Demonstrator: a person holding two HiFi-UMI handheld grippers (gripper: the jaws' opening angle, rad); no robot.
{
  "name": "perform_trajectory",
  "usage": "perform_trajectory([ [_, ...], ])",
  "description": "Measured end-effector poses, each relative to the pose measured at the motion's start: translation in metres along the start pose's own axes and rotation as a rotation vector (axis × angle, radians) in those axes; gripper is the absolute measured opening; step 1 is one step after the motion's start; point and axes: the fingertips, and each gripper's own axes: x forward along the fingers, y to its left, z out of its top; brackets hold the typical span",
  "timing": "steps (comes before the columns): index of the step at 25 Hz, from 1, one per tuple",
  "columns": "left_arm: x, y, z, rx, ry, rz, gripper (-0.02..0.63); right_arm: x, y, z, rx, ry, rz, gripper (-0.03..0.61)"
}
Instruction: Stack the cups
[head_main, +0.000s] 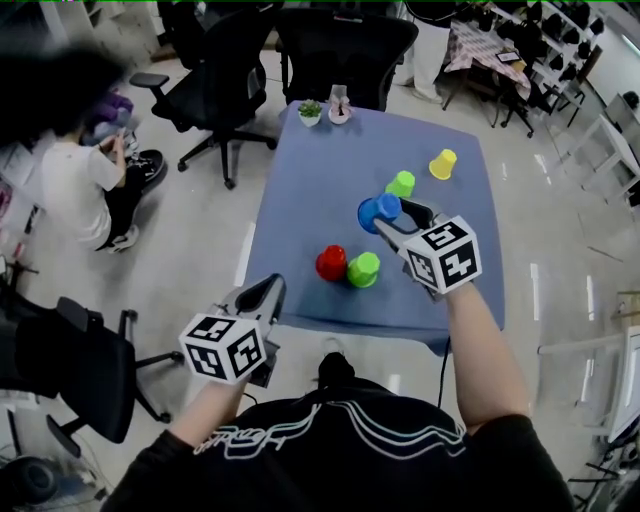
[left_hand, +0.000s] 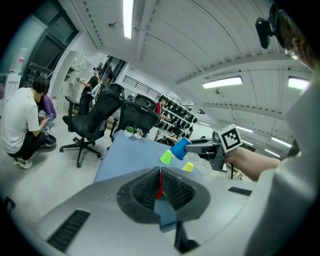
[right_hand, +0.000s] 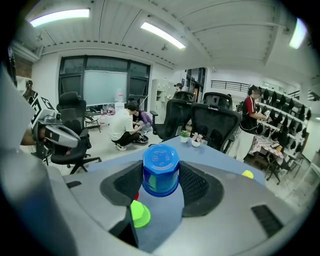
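Left hand-held gripper (left_hand: 160, 182): jaws together with nothing between them; it hangs off the near left corner of the surface (head_main: 300, 190).
Red cup (head_main: 331, 262): stands mouth down near the front edge.
Green cup (head_main: 364, 269): mouth down, just right of the red cup.
Blue cup (right_hand: 160, 170): lifted off the surface, behind the red and green pair. Its base is up and its mouth down, with the long axis leaning a little off upright.
Blue cup, look: glossy plastic, tapering to an eight-sided base with faint raised print.
Right hand-held gripper (right_hand: 160, 181): jaws wide and clamped on the blue cup's sides, reaching in from the right.
Far green cup (head_main: 401, 184): mouth down, just behind the blue cup.
Yellow cup (head_main: 443, 164): mouth down, farthest right and back, apart from the rest.
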Motion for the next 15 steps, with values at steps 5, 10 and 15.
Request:
perform_trajectory([
  [5, -0.002, -0.003, -0.010, 0.001, 0.014, -0.014, 0.029, -0.002, 0.025, -0.012, -0.005, 0.017, 0.033, 0.241],
  [10, -0.007, -0.007, -0.019, 0.005, 0.015, -0.025, 0.029, -0.004, 0.045, -0.024, -0.017, 0.031, 0.060, 0.241],
  [15, -0.014, -0.008, -0.021, 0.001, 0.012, -0.026, 0.029, -0.002, 0.065, -0.033, -0.046, 0.057, 0.098, 0.241],
])
